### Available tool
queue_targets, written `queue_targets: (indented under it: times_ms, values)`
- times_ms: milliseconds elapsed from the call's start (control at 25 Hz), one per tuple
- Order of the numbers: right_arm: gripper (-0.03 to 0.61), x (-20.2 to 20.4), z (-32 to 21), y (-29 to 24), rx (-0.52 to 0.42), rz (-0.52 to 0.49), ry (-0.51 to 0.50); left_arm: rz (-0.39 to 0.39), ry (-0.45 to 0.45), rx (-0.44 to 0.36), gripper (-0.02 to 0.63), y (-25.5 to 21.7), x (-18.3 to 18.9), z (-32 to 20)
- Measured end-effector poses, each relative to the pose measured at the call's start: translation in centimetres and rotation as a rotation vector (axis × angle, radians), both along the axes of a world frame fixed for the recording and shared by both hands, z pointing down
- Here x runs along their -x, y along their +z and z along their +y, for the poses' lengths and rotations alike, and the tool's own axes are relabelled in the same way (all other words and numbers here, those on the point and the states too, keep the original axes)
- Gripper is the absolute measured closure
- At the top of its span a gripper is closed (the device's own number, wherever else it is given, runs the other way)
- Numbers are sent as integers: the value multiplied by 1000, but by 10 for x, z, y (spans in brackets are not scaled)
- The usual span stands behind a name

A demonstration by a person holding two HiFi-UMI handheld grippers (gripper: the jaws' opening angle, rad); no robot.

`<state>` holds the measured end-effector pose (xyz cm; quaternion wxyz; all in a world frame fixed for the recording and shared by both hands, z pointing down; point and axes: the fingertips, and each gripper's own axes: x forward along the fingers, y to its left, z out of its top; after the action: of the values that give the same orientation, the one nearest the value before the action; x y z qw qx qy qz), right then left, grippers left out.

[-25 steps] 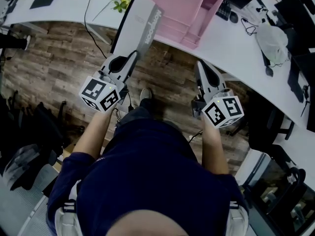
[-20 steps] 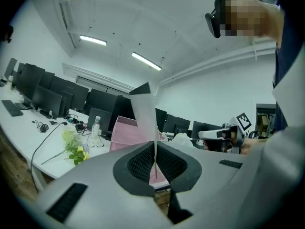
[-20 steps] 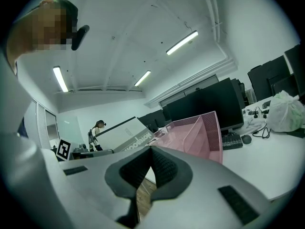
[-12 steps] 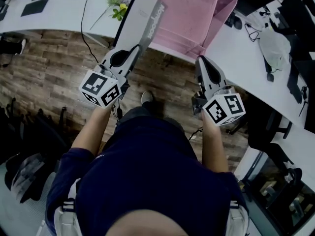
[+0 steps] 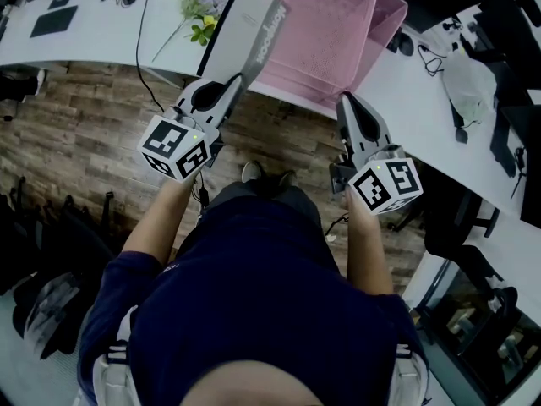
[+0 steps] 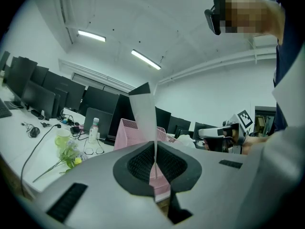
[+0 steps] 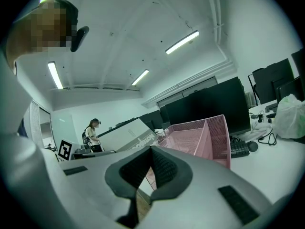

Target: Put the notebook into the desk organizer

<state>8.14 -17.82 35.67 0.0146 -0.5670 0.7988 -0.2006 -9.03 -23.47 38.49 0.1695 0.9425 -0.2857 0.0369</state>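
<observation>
Forward toward the curved white worktop (image 5: 423, 87) is where both arms have crept over the last second, so the pink tray now sits larger and nearer in the head view. On the left, the left tongs (image 5: 230, 85) (image 6: 155, 173) are clenched on the near end of the thin pale-grey notebook with a lettered grey band (image 5: 249, 32) (image 6: 143, 111). It hangs in the air at the worktop's front edge, not yet in anything. From the grip its long axis runs away from the person and a little to their right, its free end aimed at the left wall of the pink wire-mesh desk organizer (image 5: 334, 32) (image 6: 127, 131) (image 7: 205, 137). Seen along the left tongs it rises edge-on, so the cover stands close to upright rather than flat. The head view overlaps it with the organizer's left rim, but I cannot tell whether they touch. My reading is that pick-up and carry are done, while the lowering into a compartment and the release are left. Further right, the right tongs (image 5: 345, 101) (image 7: 150, 168) are closed on nothing, waiting near the organizer's front corner.
</observation>
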Motion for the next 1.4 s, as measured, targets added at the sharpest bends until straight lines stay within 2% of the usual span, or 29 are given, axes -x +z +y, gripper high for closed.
queue_targets:
  times_ms: [400,1400]
  values:
    - [574,-10,-14,3,-1,-20,-24,-28,-18,5,578,4,-11,-10]
    - [574,-80,-64,12,1,-103,-130,-121,-190,61,578,26,-53,-44]
